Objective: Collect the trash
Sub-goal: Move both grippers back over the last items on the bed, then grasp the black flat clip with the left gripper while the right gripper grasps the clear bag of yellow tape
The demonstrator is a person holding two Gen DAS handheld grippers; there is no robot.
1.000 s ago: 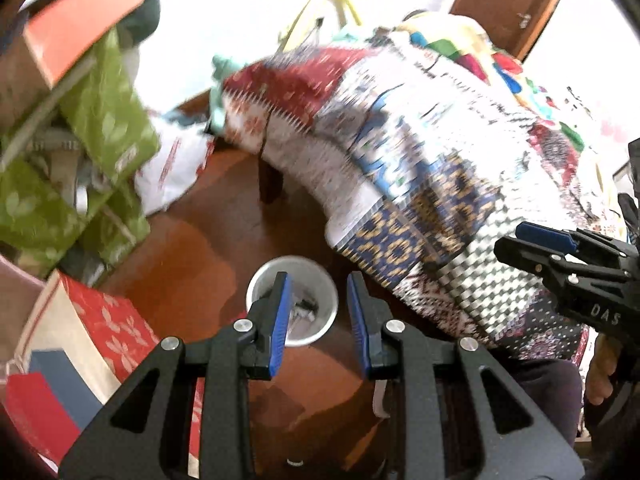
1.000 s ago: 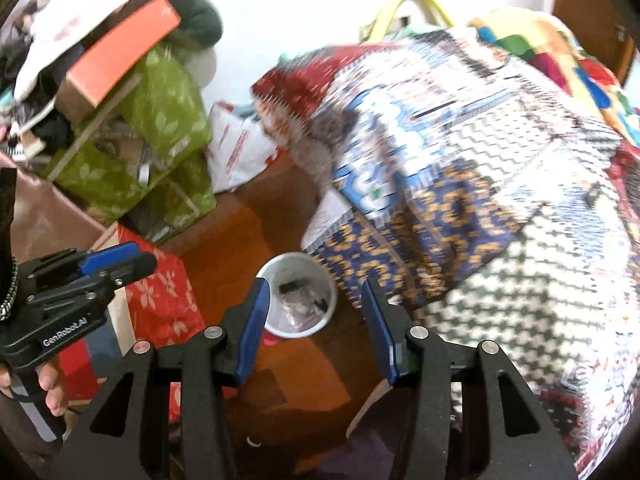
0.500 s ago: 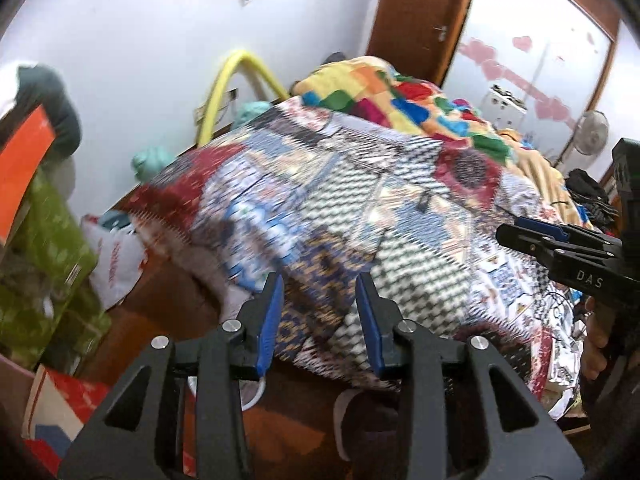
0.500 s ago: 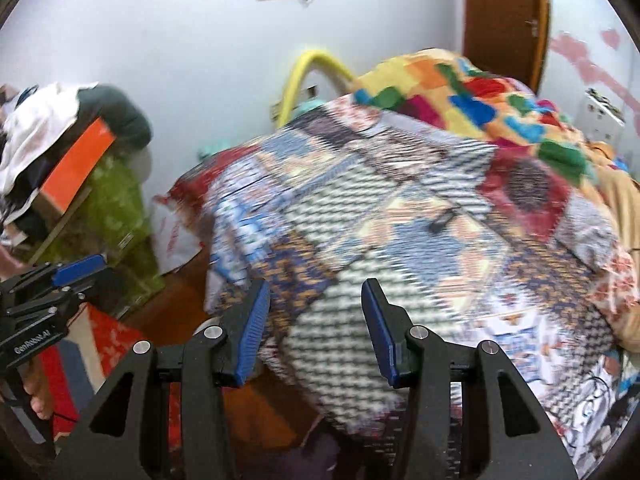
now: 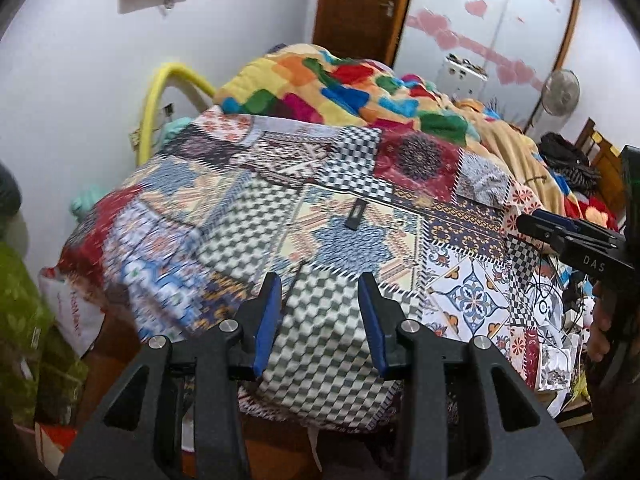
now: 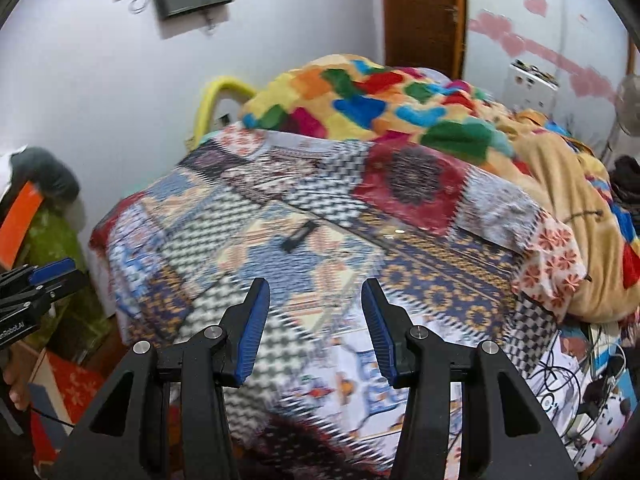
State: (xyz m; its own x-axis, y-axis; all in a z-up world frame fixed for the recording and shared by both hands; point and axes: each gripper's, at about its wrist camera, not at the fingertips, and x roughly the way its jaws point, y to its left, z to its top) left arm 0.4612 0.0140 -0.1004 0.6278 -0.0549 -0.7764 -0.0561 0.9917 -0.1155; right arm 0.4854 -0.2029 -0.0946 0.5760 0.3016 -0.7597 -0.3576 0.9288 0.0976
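A small flat black object (image 5: 355, 214) lies on the patchwork bedspread (image 5: 248, 216) in the middle of the bed; it also shows in the right wrist view (image 6: 297, 237). My left gripper (image 5: 319, 316) is open and empty, held above the bed's near edge, short of the black object. My right gripper (image 6: 314, 326) is open and empty, also over the near edge. The right gripper shows at the right of the left wrist view (image 5: 568, 236); the left gripper shows at the left of the right wrist view (image 6: 36, 284). The trash cup is out of view.
A colourful blanket (image 5: 344, 92) is heaped at the far end of the bed. Green bags (image 6: 48, 236) and a red box (image 6: 68, 380) stand at the left. Cables and a plush toy (image 6: 600, 428) lie at the right. A door (image 5: 356, 8) is behind.
Both grippers have swung up from the floor, where a white cup holding scraps stood, to the top of the bed. The cup has left view. Both stay open.
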